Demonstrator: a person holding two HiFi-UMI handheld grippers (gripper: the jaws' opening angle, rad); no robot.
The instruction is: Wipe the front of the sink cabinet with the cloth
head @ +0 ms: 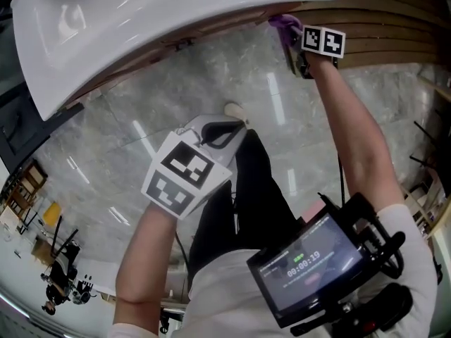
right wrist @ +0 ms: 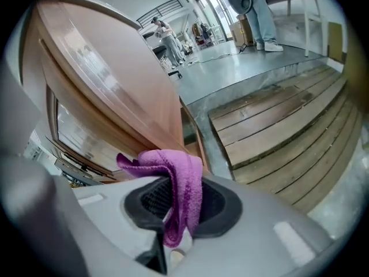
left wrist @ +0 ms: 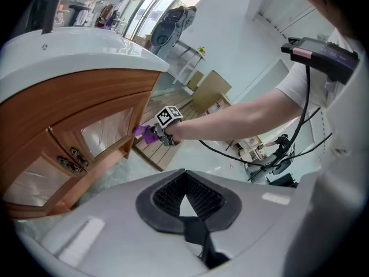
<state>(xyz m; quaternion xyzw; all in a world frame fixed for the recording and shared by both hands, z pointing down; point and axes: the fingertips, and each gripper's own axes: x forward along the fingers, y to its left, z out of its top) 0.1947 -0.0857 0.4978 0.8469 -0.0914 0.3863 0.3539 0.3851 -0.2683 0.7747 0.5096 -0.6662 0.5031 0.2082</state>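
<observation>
A purple cloth (right wrist: 180,183) hangs from my right gripper (right wrist: 181,199), which is shut on it. The cloth's free end touches the right corner of the wooden sink cabinet (right wrist: 109,91), just below the white basin (head: 176,5). In the left gripper view the cabinet (left wrist: 86,108) shows glass doors with metal handles (left wrist: 72,159), and the cloth (left wrist: 144,133) presses on its right post. My left gripper (left wrist: 184,199) is shut on nothing. It hangs back over the floor, well away from the cabinet (head: 211,28), in the head view's middle (head: 227,127).
A low platform of wooden slats (right wrist: 282,131) lies right of the cabinet. Grey marble floor (head: 211,76) runs under it, with the person's shoe (head: 236,111) on it. A screen device (head: 310,266) with cables hangs at the person's chest.
</observation>
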